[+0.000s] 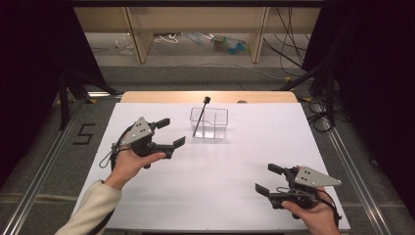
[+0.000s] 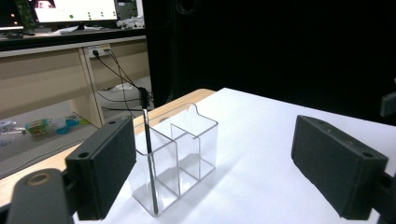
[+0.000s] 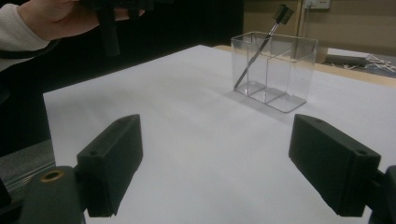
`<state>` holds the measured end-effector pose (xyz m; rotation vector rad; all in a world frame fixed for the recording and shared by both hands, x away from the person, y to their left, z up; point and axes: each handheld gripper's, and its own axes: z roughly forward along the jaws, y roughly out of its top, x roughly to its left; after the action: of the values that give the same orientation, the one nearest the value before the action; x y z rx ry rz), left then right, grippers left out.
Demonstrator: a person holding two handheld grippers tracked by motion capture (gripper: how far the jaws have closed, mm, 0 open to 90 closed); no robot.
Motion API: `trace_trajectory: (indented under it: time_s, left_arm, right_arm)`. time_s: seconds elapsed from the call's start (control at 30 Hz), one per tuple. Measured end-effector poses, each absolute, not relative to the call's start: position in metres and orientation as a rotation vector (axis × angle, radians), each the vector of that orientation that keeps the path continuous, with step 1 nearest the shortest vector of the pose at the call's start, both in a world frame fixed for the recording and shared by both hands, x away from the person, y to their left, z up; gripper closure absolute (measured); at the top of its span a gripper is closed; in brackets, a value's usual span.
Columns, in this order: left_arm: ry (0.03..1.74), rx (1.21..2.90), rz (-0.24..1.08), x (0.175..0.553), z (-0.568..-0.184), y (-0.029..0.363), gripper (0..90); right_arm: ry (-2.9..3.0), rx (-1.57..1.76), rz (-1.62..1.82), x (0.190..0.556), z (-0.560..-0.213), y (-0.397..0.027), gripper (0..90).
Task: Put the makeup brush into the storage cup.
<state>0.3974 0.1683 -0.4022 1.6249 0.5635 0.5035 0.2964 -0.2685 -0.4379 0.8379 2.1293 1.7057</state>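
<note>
My left gripper hangs just beside the clear two-compartment holder, jaws spread wide with nothing between them. The slim black brush leans in the holder's left compartment (bristle head poking above the rim). My right gripper rests near the table's front edge, jaws apart, empty.

Brush leans in the clear holder's left compartment; left gripper just left of the holder, right gripper well in front of it.
</note>
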Motion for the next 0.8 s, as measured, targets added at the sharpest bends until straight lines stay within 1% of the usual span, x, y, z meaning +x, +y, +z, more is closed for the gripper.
trace_trajectory:
  time_s: [0.03, 0.33, 0.8]
  left_arm:
    - [0.545, 1.624, 0.498, 0.395, -0.402, 0.169, 13.8]
    - [0.556, 1.625, 0.486, 0.375, -0.404, 0.177, 13.7]
    - [0.570, 1.622, 0.498, 0.352, -0.412, 0.194, 14.0]
  right_arm:
    - [2.128, 0.837, 1.705, 0.296, -0.438, -0.268, 18.7]
    - [2.127, 0.838, 1.707, 0.296, -0.438, -0.268, 18.7]
    - [2.128, 0.836, 1.707, 0.297, -0.438, -0.268, 18.7]
